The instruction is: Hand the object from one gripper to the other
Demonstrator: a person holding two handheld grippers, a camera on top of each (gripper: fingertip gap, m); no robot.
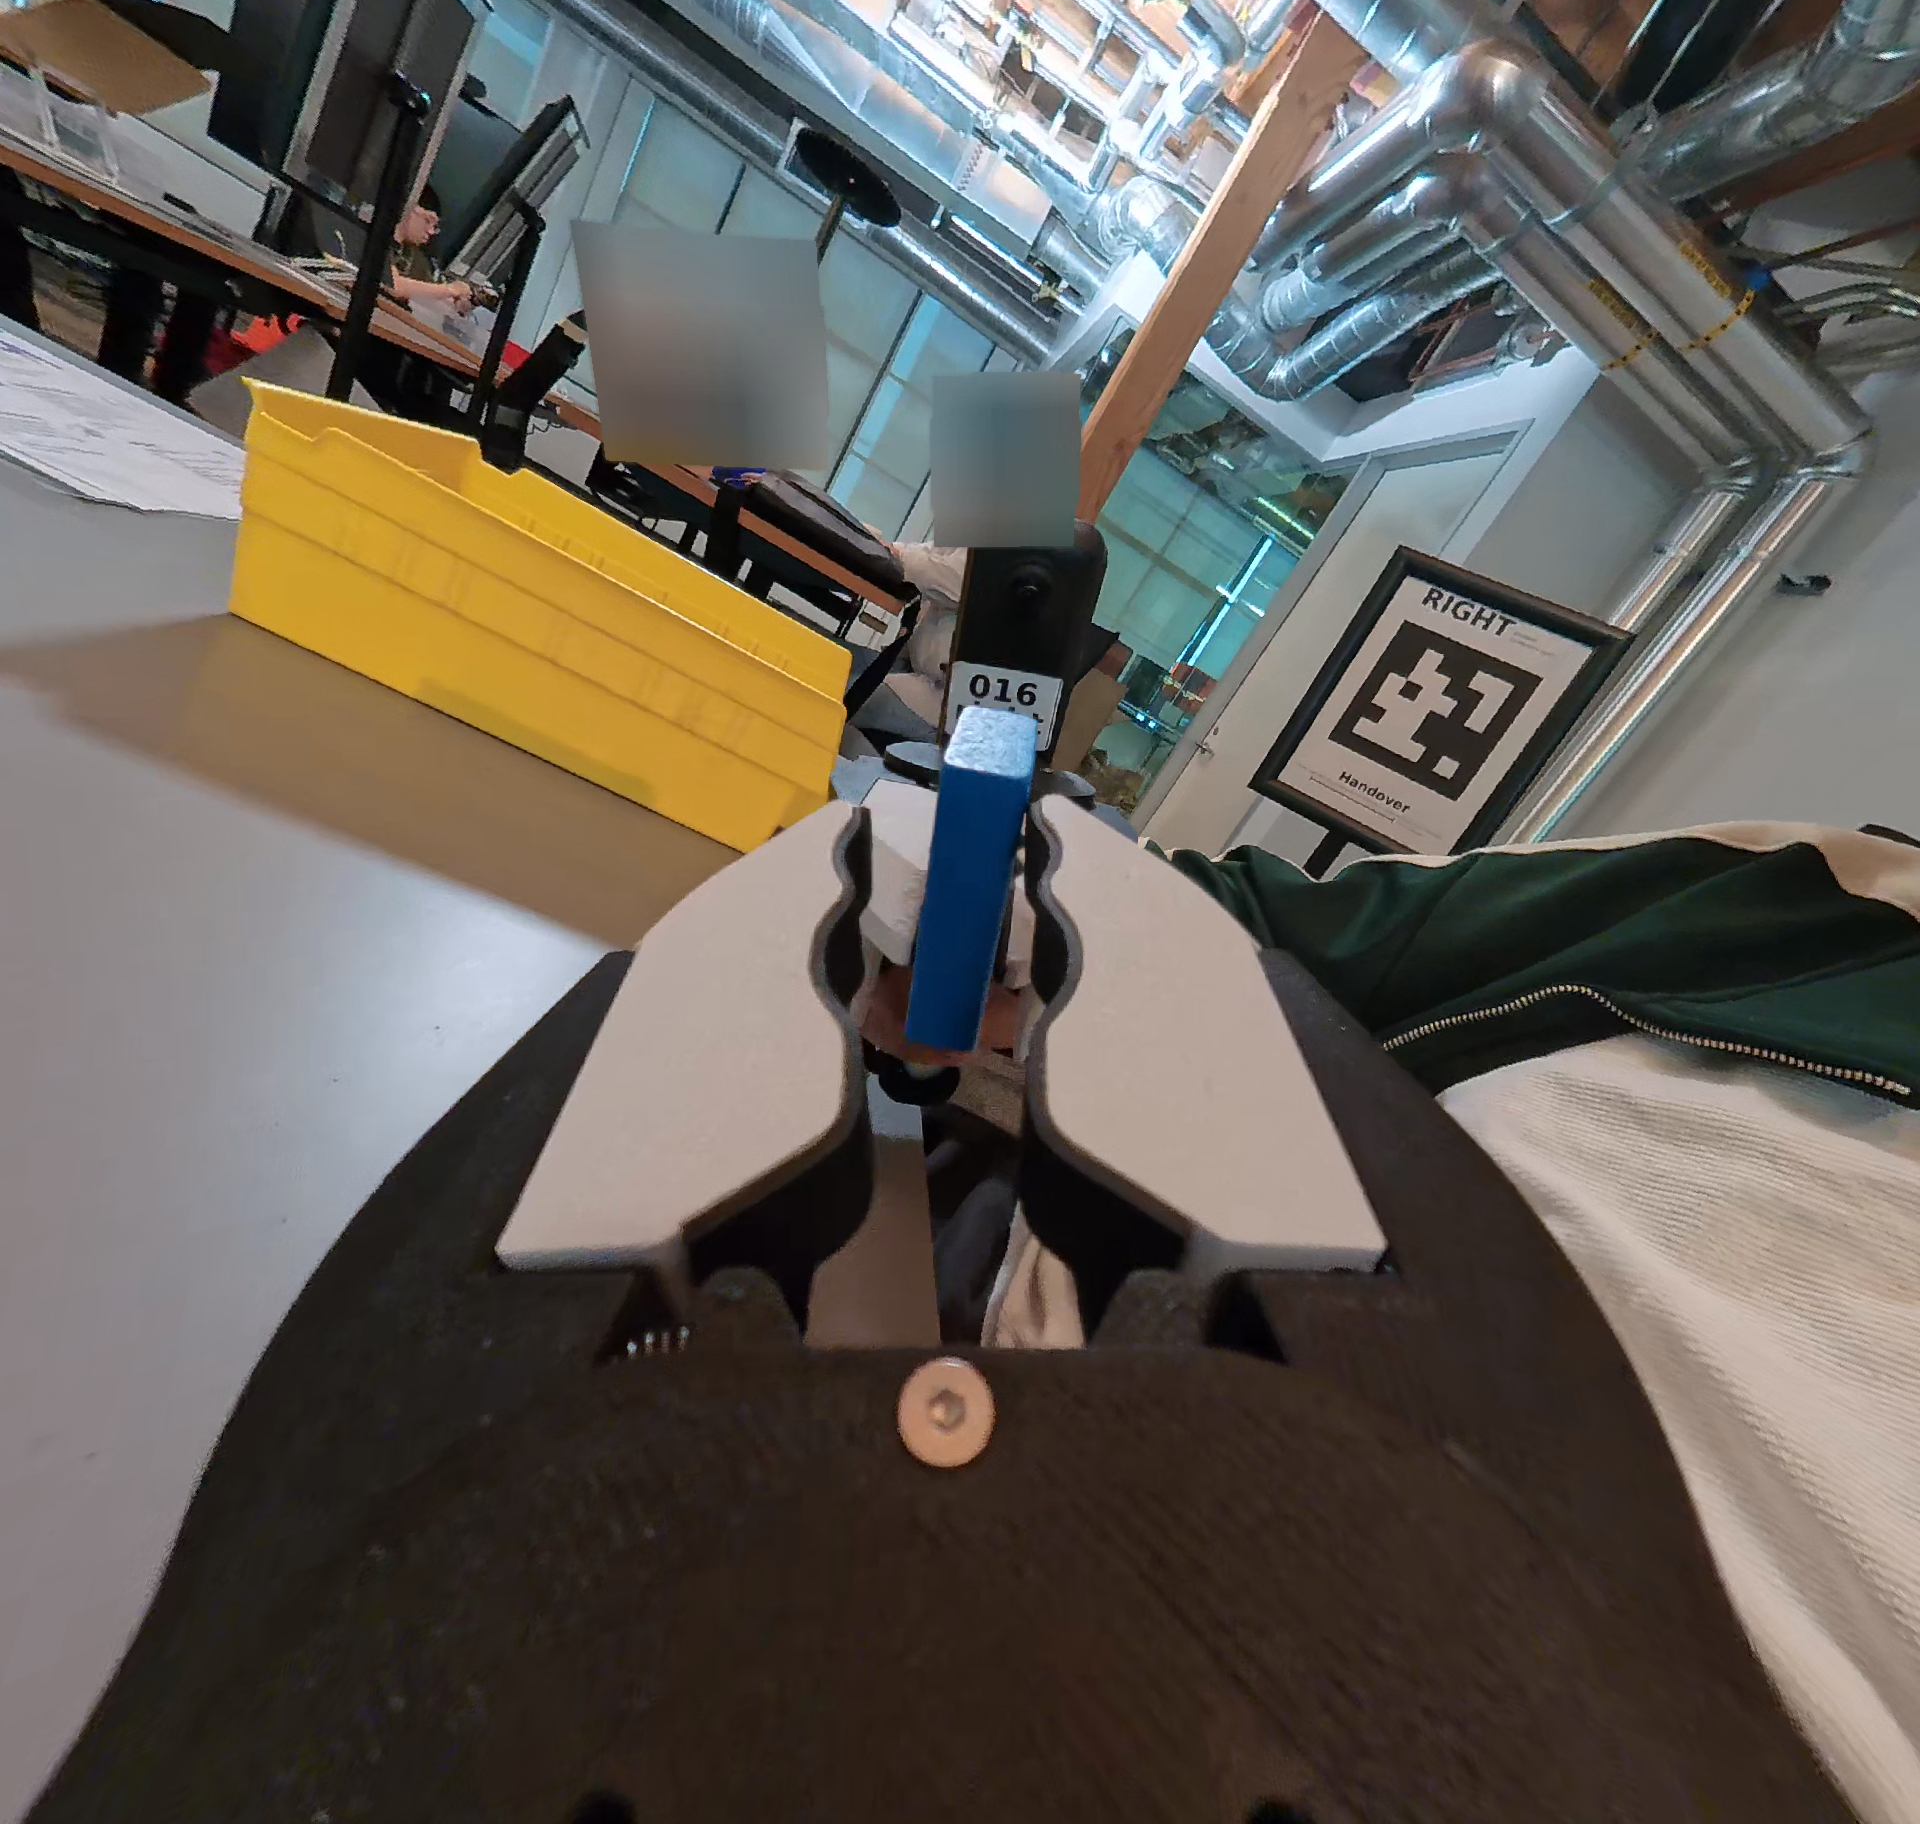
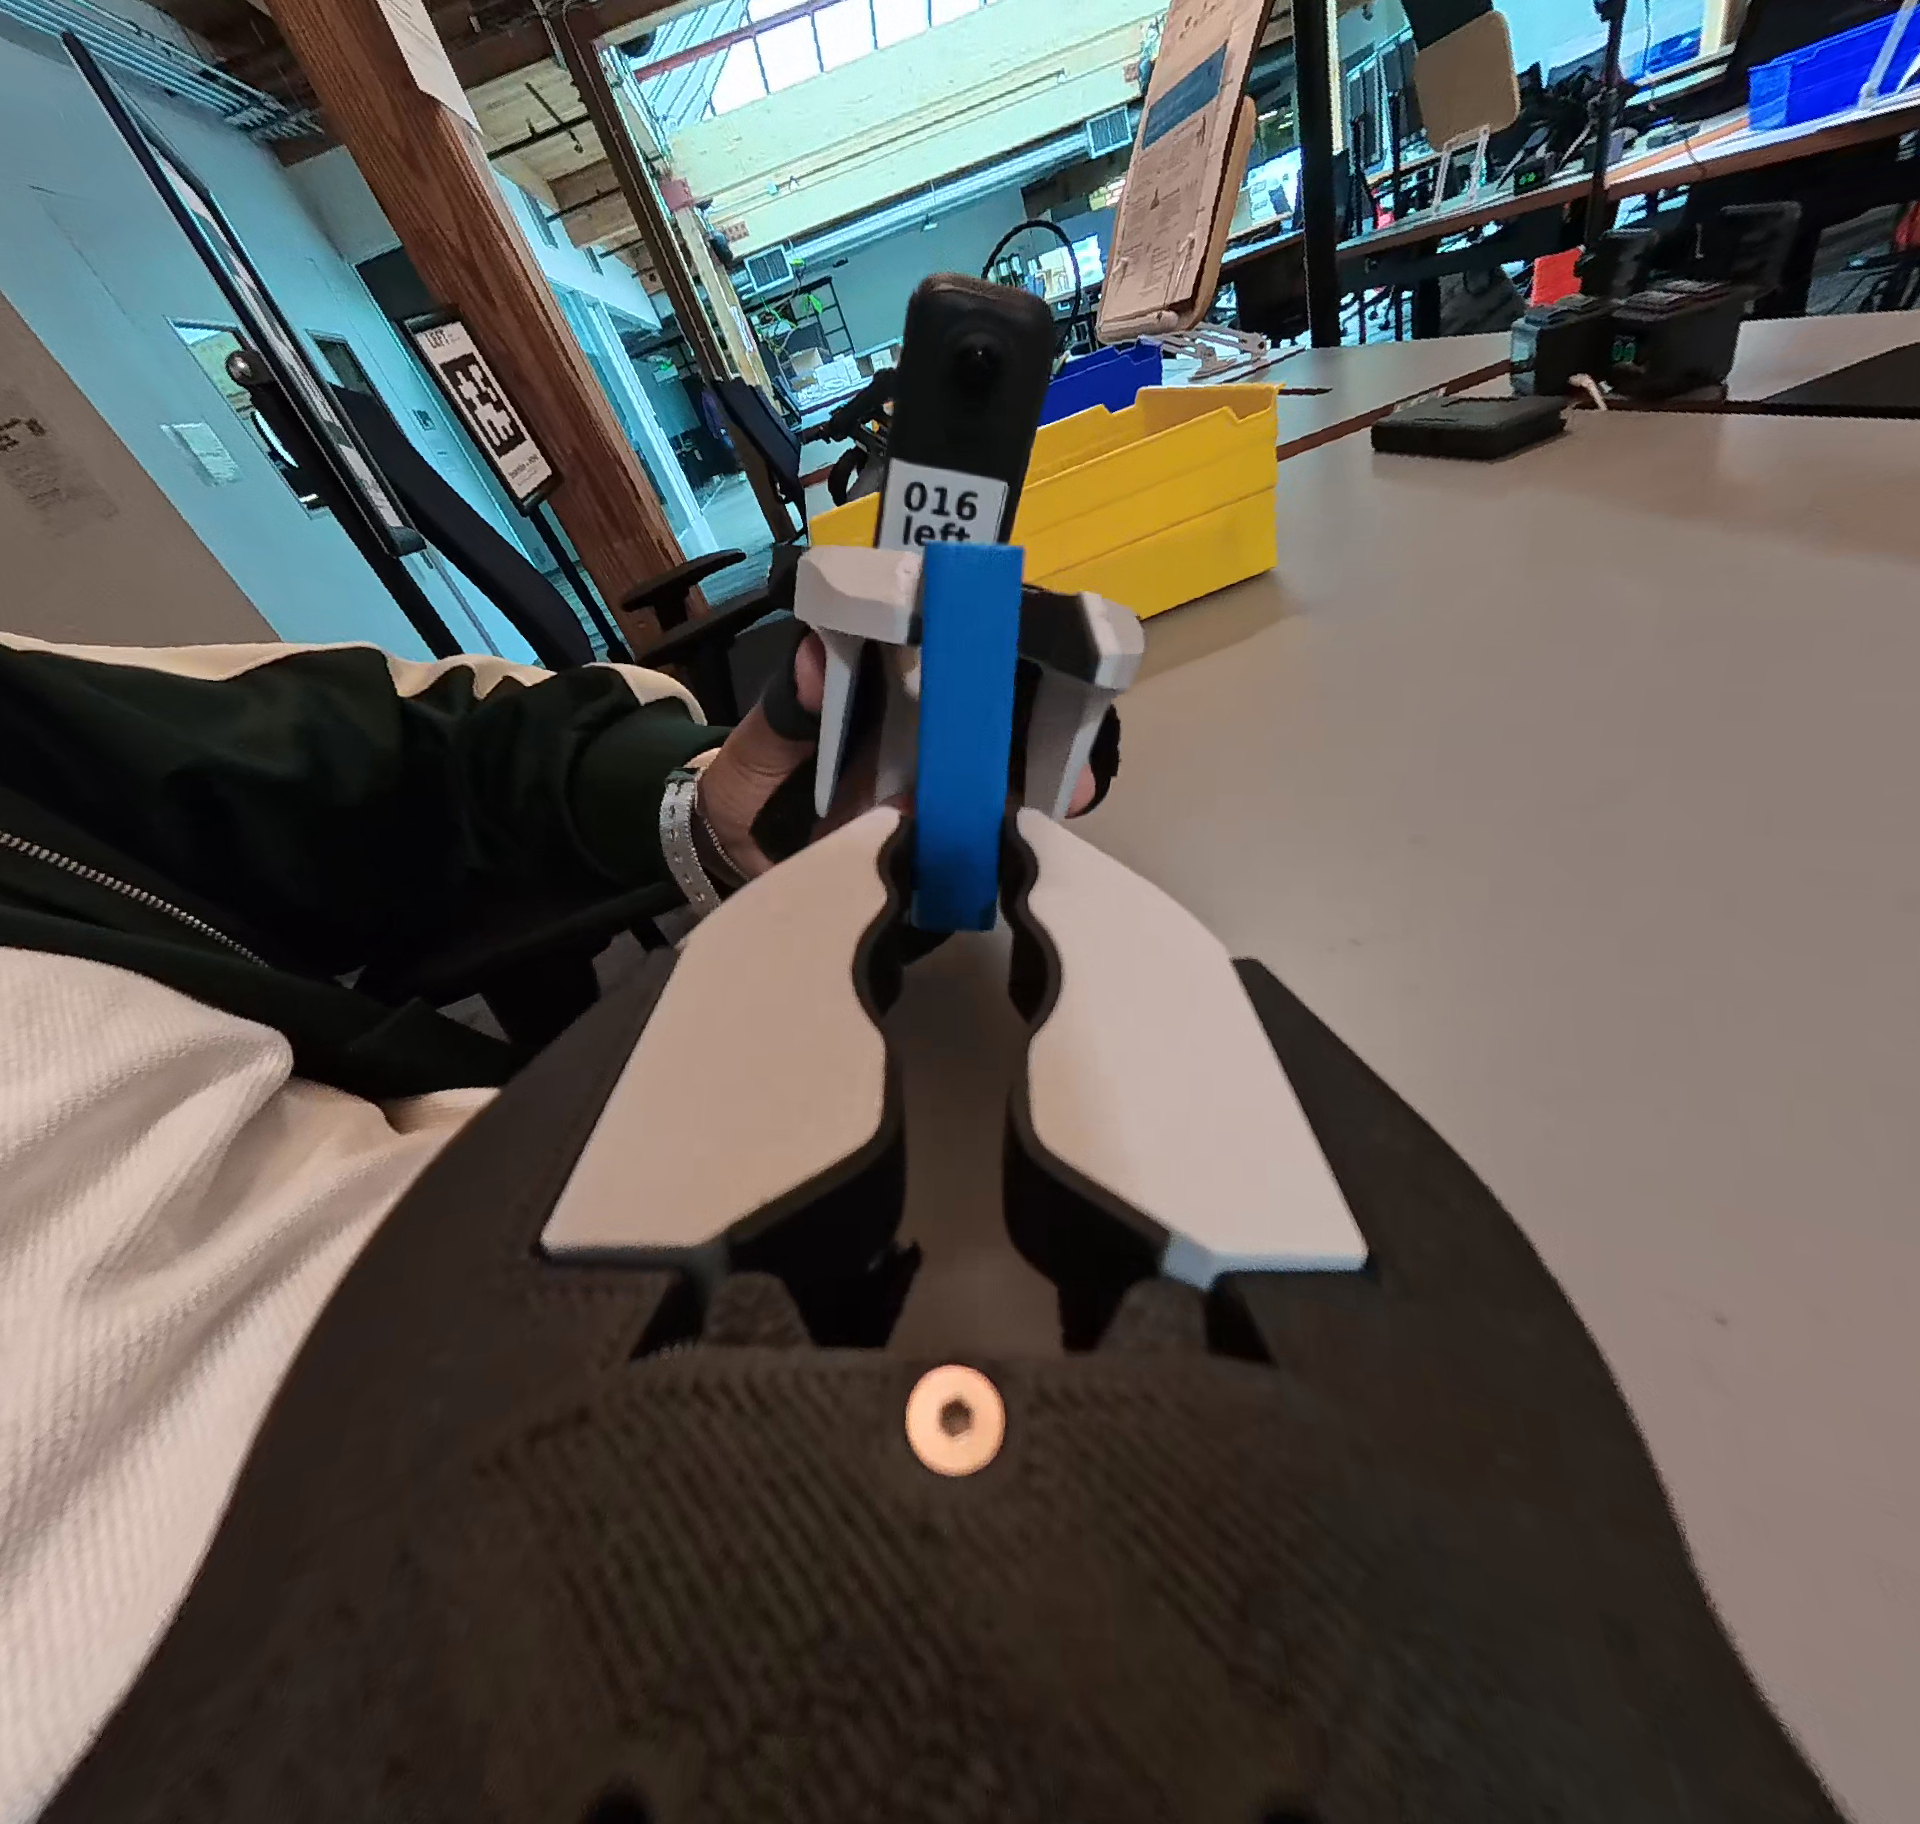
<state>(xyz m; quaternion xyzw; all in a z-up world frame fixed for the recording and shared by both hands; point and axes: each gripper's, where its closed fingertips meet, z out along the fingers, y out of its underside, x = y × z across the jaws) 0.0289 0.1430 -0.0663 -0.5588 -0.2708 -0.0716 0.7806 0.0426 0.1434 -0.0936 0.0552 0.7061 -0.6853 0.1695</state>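
Note:
A blue rectangular block (image 1: pixel 966 891) stands upright between the two grippers, which face each other above the table edge. In the right wrist view my right gripper (image 2: pixel 958 829) is shut on the lower end of the block (image 2: pixel 964 735), with both pads touching it. My left gripper (image 1: pixel 948 829) surrounds the block with its jaws slightly apart, and a gap shows on the left side. In the right wrist view the left gripper (image 2: pixel 971 631) flanks the upper part of the block, held by a hand (image 2: pixel 738 787). One right gripper finger (image 1: pixel 894 891) shows through the gap.
A yellow bin (image 1: pixel 520 611) (image 2: pixel 1153 496) sits on the grey table (image 1: pixel 260 943) (image 2: pixel 1507 735) behind the grippers. A blue bin (image 2: pixel 1101 377) and black devices (image 2: pixel 1465 429) lie farther back. A framed marker sign (image 1: pixel 1434 704) stands off the table. A green sleeve (image 1: pixel 1558 943) lies to the right. Only a small space, under 4 cm, lies between the two pairs of fingers.

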